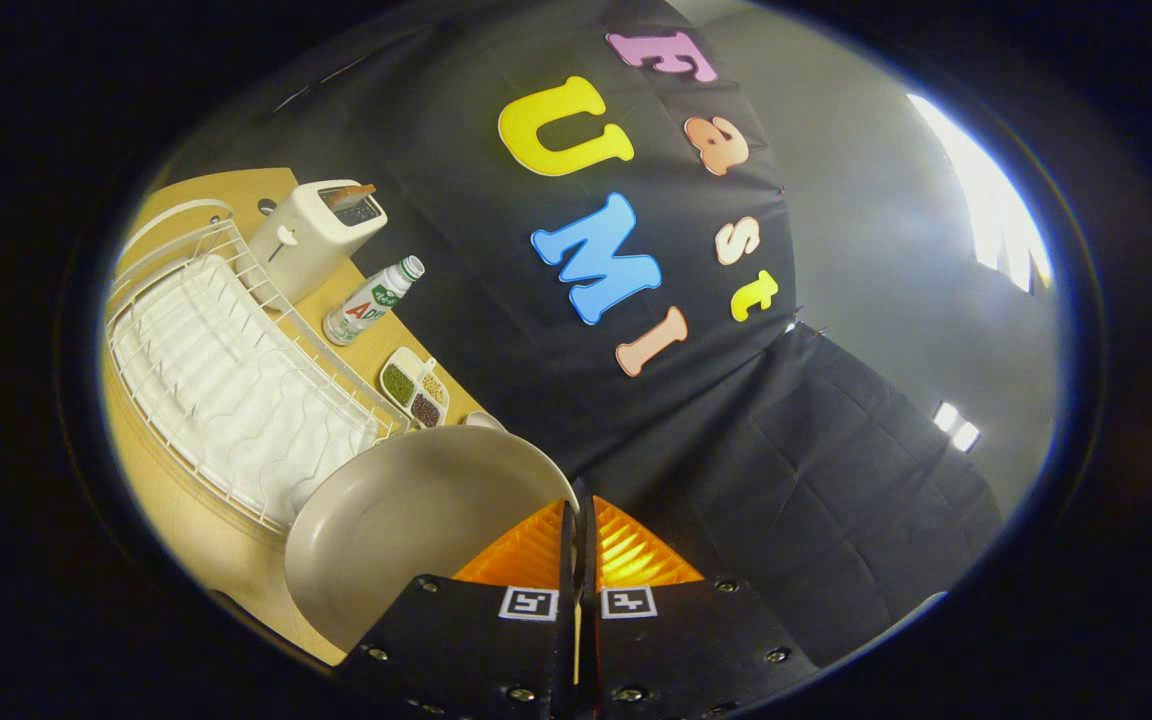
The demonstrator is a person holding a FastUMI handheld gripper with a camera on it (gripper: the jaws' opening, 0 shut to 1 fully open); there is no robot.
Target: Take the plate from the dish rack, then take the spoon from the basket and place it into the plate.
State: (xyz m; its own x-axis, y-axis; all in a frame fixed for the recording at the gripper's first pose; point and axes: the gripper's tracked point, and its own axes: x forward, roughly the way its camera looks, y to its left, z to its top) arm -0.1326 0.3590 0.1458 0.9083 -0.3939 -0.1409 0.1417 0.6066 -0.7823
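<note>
Beige and shallow, the plate (406, 520) hangs to the left of the gripper (577, 535), whose two fingers are pinched together on its rim so the plate is lifted clear of the wooden table (186, 540). Beyond the plate and further left lies the white wire dish rack (226, 380), with a toaster (321, 235), a lying bottle (373, 300) and a small divided dish of grains (414, 388) behind it.
</note>
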